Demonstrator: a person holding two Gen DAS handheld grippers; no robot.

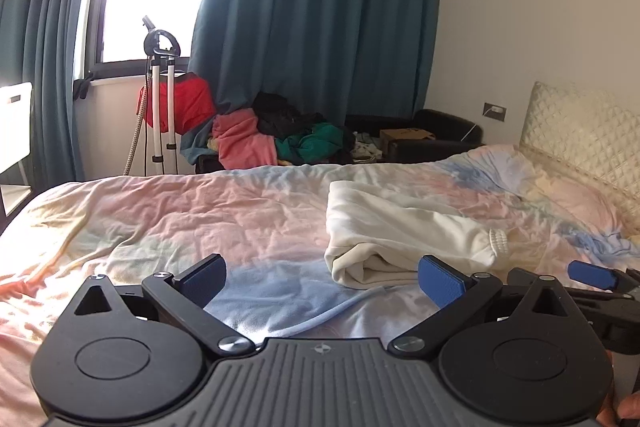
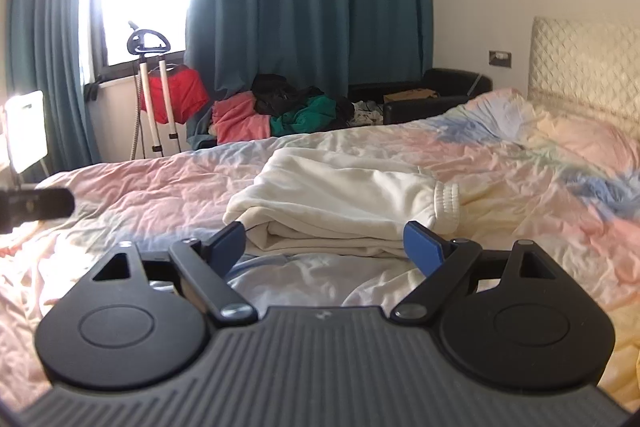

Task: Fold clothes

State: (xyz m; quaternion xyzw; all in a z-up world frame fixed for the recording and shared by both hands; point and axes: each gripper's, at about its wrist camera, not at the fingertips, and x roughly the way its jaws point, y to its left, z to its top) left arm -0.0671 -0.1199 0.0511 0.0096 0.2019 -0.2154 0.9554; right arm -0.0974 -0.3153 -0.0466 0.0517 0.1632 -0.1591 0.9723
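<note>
Two black grippers with blue pads hovered above a bed covered with a crumpled pastel sheet (image 2: pixel 520 187) in pink, blue and yellow. The left gripper (image 1: pixel 322 277) had its jaws spread wide with nothing between them, and it hung over a blue patch of the sheet. The right gripper (image 2: pixel 324 245) likewise stood wide apart and held nothing; its pads sat just in front of the folded edge of a cream-white sweatshirt-like garment (image 2: pixel 340 195), without pressing on it. That garment lay partly folded near the middle of the bed, a ribbed cuff (image 2: pixel 448 201) showing at its right end. In the left wrist view the garment (image 1: pixel 400 227) lay ahead and to the right. Beyond the bed, a heap of pink, green and black clothes (image 1: pixel 280 135) was piled beneath teal curtains (image 1: pixel 320 7), beside a white garment-steamer stand (image 1: pixel 160 99) bearing a red cloth. A quilted cream headboard (image 2: pixel 584 67) stood at the right.
</note>
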